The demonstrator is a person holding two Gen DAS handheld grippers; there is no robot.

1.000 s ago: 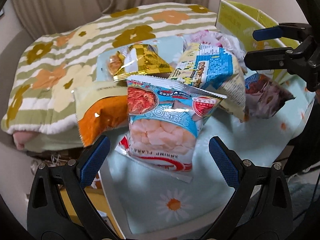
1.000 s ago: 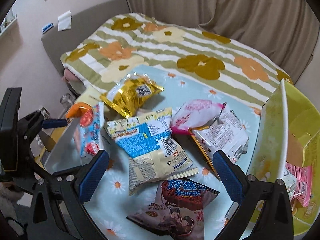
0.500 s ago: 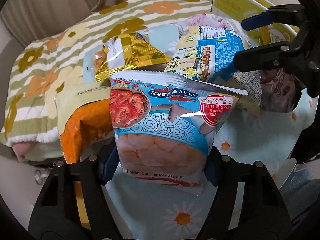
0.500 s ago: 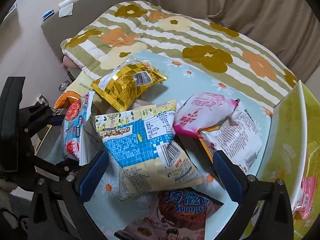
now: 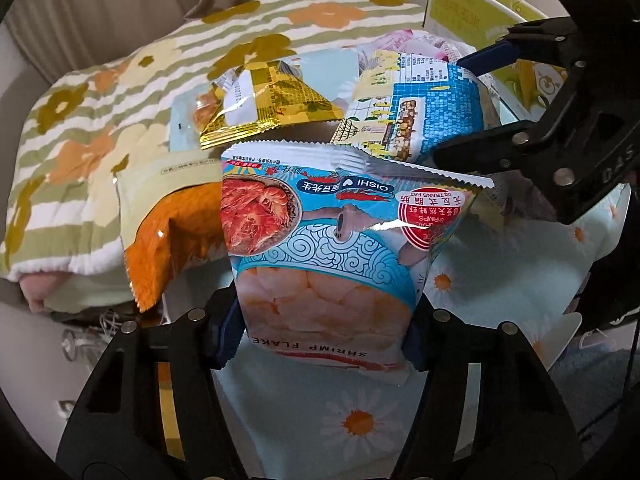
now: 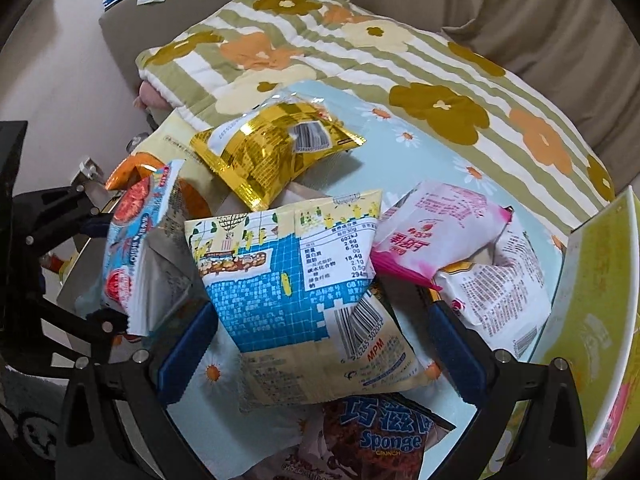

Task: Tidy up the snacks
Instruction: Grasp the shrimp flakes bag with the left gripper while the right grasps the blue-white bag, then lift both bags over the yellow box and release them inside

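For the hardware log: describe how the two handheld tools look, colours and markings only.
Both match. The left tool has matte black angular plastic arms with triangular cut-outs, round silver rivets at the joints, and dark blue ribbed pads on its fingers. The right tool is the same build; seen from the left wrist view, its black body carries embossed lettering. No cables or sleeves are visible.

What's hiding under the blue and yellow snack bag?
Under the blue and yellow snack bag you can see the daisy tablecloth and the top of the Sponge Crunch bag. Anything deeper is covered.
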